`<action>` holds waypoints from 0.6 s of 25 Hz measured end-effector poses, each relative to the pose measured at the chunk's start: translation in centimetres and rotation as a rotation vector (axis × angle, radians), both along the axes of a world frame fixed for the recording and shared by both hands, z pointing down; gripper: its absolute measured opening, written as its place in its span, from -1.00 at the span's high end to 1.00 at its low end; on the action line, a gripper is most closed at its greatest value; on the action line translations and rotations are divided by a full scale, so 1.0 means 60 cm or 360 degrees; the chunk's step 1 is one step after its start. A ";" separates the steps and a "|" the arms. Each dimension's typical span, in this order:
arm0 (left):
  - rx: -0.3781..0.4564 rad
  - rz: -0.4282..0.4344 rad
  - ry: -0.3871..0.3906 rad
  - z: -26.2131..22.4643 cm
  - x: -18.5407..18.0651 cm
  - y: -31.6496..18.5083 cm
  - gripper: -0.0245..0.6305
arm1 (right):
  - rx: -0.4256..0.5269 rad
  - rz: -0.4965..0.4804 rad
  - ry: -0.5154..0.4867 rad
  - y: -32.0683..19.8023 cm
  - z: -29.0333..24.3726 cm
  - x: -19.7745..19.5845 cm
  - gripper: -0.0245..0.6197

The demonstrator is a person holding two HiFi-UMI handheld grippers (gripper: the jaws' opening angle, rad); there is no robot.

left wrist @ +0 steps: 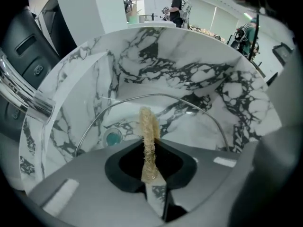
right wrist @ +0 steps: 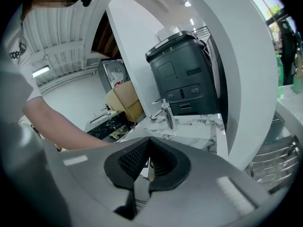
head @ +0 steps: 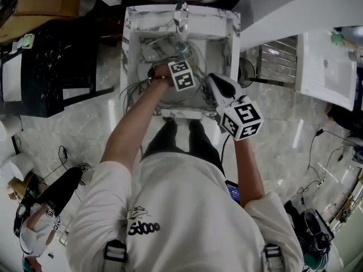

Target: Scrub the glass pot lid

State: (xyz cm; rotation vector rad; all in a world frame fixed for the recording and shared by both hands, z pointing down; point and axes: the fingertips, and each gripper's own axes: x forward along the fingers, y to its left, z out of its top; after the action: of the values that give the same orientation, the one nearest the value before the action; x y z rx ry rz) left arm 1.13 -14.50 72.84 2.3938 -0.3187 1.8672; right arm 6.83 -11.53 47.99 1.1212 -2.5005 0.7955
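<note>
In the head view I stand at a marble sink [head: 180, 26] whose basin holds the glass pot lid [head: 157, 51]. My left gripper [head: 180, 62] reaches down into the basin over the lid. In the left gripper view its jaws [left wrist: 149, 148] are shut on a tan fibrous scrub pad [left wrist: 148, 126], and the lid's metal rim [left wrist: 156, 95] arcs just beyond it against the marble wall [left wrist: 184, 70]. My right gripper [head: 214, 83] hovers at the sink's right edge, apart from the lid. It [right wrist: 148, 144] is shut, and I see nothing between its fingers.
A chrome faucet [head: 181, 15] [right wrist: 166, 115] stands at the back of the sink. A teal drain [left wrist: 113, 137] shows through the lid. A black appliance [right wrist: 183, 79] is behind the faucet. A wire rack [head: 275, 61] is at the right. Cables [head: 317, 180] lie on the floor.
</note>
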 end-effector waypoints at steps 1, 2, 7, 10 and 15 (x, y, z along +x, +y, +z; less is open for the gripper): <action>-0.0014 0.0014 -0.0001 0.000 0.001 0.010 0.79 | 0.0003 -0.0001 -0.0003 0.003 -0.002 -0.002 0.91; -0.0028 0.0026 0.0002 -0.001 0.001 0.019 0.79 | 0.0007 -0.0002 -0.0005 0.005 -0.005 -0.004 0.91; -0.0079 0.0070 0.0029 -0.002 -0.001 0.060 0.79 | 0.0014 -0.0009 -0.0008 0.019 -0.006 -0.010 0.91; -0.0105 0.0106 0.0023 -0.001 -0.010 0.081 0.79 | 0.0015 -0.0015 -0.0005 0.030 -0.005 -0.012 0.91; -0.0160 0.0169 -0.0012 0.001 -0.027 0.107 0.79 | 0.0009 -0.0028 0.0001 0.043 -0.002 -0.018 0.91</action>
State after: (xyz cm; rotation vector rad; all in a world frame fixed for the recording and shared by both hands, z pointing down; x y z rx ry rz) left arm -0.49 -8.07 72.91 2.3814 -0.0973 1.8871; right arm 5.74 -8.98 47.90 1.0998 -2.5097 0.7840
